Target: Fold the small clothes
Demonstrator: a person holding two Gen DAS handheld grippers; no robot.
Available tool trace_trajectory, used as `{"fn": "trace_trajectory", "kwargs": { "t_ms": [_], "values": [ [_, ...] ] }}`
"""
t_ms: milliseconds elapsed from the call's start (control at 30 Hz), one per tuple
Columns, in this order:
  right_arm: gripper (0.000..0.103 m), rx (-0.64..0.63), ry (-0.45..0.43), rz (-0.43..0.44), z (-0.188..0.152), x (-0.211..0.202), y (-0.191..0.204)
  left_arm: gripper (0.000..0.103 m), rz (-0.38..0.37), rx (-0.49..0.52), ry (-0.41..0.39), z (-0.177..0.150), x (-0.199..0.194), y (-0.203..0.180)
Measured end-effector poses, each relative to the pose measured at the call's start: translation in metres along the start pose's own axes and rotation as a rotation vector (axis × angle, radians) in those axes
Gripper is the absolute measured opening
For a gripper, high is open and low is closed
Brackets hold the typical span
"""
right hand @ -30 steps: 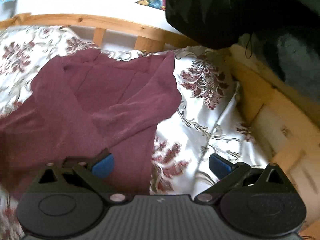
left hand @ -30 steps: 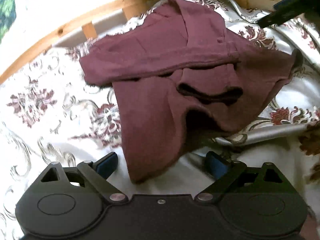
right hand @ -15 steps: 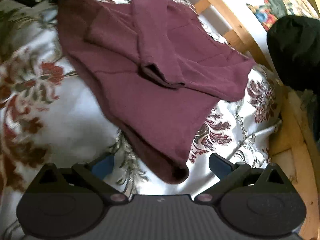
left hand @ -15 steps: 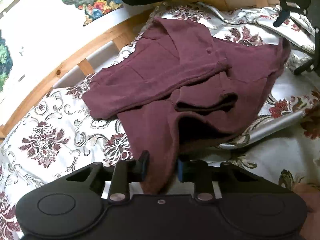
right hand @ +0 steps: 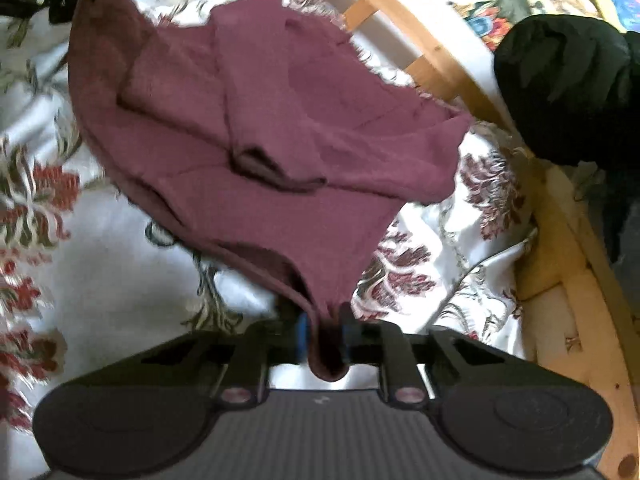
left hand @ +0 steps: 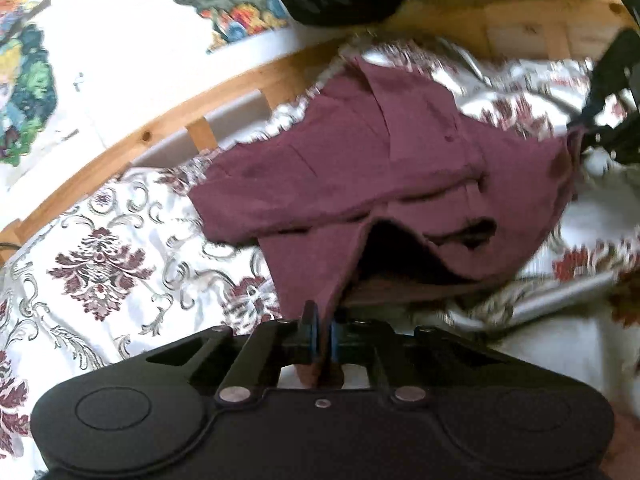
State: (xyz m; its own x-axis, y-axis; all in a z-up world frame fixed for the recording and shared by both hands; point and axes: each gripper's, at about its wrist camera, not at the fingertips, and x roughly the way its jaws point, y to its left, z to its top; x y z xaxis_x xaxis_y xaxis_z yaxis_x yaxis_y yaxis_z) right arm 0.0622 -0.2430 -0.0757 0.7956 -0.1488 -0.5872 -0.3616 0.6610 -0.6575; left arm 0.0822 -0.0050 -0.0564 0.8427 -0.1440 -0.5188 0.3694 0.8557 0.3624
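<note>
A maroon small garment [left hand: 380, 168] lies partly folded on a floral bedspread, with one sleeve laid across its body. My left gripper [left hand: 322, 322] is shut on the near hem corner, and cloth is pinched between its blue pads. In the right wrist view the same garment [right hand: 280, 120] spreads away from my right gripper [right hand: 324, 322]. Its jaws are closing, and its pads press on a bunched corner of the hem. Both held corners are lifted slightly off the bed. The right gripper's black frame [left hand: 612, 112] shows at the garment's far corner.
The white bedspread [left hand: 100, 260] with dark red flowers covers the bed. A curved wooden bed rail [left hand: 160, 128] runs behind the garment, also seen at the right [right hand: 560, 220]. A black bundle [right hand: 568, 92] sits past the rail. Colourful pictures [left hand: 232, 12] hang on the white wall.
Both grippers went from wide open to closed on corners of the garment's hem. The right gripper rolled and came down to its corner. The hem now lifts off the bed.
</note>
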Motion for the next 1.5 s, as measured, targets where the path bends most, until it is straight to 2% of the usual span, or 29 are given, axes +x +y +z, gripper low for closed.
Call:
{"fn": "trace_trajectory", "kwargs": {
  "t_ms": [100,233,333,600,700,800,967,1067,1300,1500],
  "values": [
    [0.011,0.066,-0.086,-0.089,0.001,-0.019,-0.010,0.005,0.017,-0.043,-0.055,0.002,-0.015,0.001],
    [0.011,0.166,-0.205,-0.190,0.002,-0.057,-0.018,0.005,0.012,-0.166,-0.097,0.008,-0.041,0.014],
    [0.011,0.211,-0.274,-0.233,0.002,-0.092,-0.012,0.005,0.015,-0.191,-0.145,0.009,-0.067,0.024],
    [0.011,0.205,-0.420,-0.316,0.002,-0.175,0.009,0.005,-0.045,-0.208,-0.202,0.003,-0.144,0.052],
    [0.011,0.232,-0.445,-0.309,0.002,-0.196,0.012,0.005,-0.051,-0.171,-0.218,0.004,-0.168,0.058],
    [0.011,0.268,-0.434,-0.277,0.009,-0.198,0.006,0.005,-0.064,-0.163,-0.210,0.011,-0.175,0.061],
    [0.011,0.352,-0.402,-0.245,0.030,-0.172,-0.031,0.005,-0.079,-0.173,-0.191,0.047,-0.152,0.074],
    [0.011,0.384,-0.376,-0.253,0.042,-0.145,-0.059,0.005,-0.086,-0.192,-0.162,0.078,-0.122,0.087],
    [0.011,0.457,-0.299,-0.224,0.071,-0.044,-0.120,0.005,-0.056,-0.192,-0.011,0.134,-0.019,0.116],
    [0.012,0.514,-0.209,-0.154,0.088,0.045,-0.133,0.005,-0.056,-0.174,0.084,0.146,0.074,0.114]
  ]
}}
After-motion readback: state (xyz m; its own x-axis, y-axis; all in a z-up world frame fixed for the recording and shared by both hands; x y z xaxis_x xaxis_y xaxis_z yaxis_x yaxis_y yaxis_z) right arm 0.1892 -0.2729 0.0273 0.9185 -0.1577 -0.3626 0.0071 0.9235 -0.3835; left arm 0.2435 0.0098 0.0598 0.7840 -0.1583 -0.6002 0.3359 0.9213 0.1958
